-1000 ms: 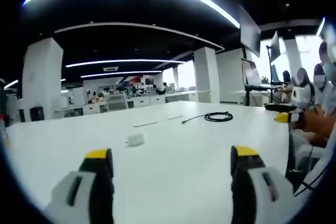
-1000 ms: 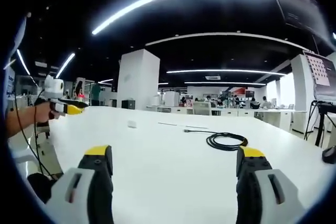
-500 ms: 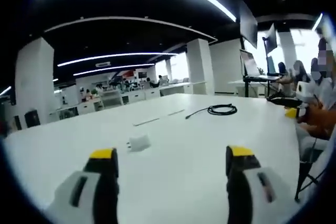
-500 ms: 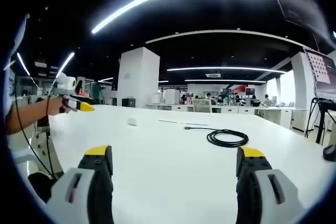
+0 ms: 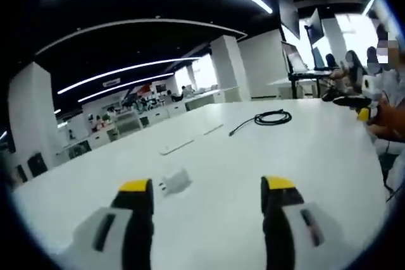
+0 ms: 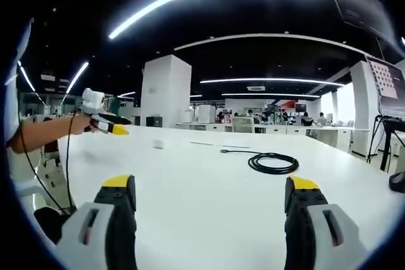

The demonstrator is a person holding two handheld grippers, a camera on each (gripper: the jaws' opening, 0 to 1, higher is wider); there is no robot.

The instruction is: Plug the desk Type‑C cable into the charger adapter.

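While both hand-held grippers hover jaws apart, left (image 5: pixel 205 188) and right (image 6: pixel 210 188), over the white tabletop (image 6: pixel 202 181), a coiled black cable (image 6: pixel 272 163) lies mid-tabletop, well apart from the small white charger (image 5: pixel 174 182) just beyond the left one.

The left gripper (image 5: pixel 207 197) hangs over the white table (image 5: pixel 304 156) with its yellow-tipped jaws spread wide and nothing between them. The white charger adapter (image 5: pixel 174 181) lies just beyond the left jaw. Farther off, the black coiled Type-C cable (image 5: pixel 271 117) rests on the table. The right gripper (image 5: pixel 361 107) shows at the right edge.
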